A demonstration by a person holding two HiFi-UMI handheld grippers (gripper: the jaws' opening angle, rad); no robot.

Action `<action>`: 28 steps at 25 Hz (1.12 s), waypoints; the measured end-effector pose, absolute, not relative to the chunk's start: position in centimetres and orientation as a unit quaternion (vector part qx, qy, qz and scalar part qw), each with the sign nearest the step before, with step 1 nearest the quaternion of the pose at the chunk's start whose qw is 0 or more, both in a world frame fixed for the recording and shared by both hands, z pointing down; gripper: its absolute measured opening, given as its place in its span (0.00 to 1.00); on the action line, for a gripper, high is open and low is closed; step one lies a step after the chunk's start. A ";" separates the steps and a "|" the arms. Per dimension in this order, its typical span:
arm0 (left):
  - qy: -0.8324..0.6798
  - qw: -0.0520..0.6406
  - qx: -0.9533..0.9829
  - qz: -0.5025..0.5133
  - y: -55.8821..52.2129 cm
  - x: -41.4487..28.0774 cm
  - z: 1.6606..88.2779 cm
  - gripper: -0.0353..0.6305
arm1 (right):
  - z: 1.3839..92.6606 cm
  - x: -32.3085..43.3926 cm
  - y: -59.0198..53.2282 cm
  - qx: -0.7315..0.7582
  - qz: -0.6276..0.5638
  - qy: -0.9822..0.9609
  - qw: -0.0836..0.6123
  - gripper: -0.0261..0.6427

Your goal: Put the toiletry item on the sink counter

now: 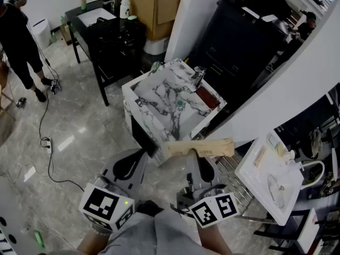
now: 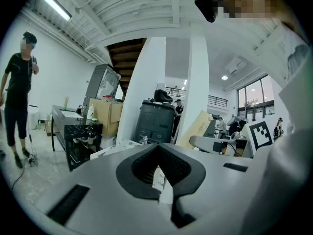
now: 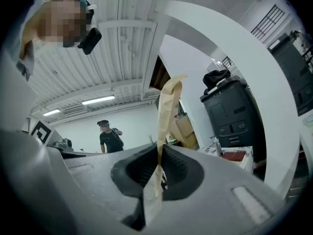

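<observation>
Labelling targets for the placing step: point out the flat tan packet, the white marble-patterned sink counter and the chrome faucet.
Flat tan packet [image 1: 204,146]: head view, its middle.
White marble-patterned sink counter [image 1: 159,92]: head view, bare veined surface.
Chrome faucet [image 1: 198,76]: head view, its body.

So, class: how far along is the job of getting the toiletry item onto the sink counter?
Done: the tan packet is clamped in the right hand-held gripper. In hand: it hangs in the air, short of the marble sink counter. Left: set it on the counter and let go. The left hand-held gripper is shut, empty.
</observation>
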State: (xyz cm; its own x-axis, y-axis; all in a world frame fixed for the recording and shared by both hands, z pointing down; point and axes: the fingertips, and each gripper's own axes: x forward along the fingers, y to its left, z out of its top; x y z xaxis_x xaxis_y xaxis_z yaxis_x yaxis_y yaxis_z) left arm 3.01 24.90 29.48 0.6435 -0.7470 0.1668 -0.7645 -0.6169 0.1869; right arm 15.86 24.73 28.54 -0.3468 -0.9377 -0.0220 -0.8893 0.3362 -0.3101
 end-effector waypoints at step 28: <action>-0.481 0.115 0.868 0.029 27.5 4.9 29.1 0.06 | 29.2 19.0 26.3 -0.521 -0.137 0.835 0.114 0.06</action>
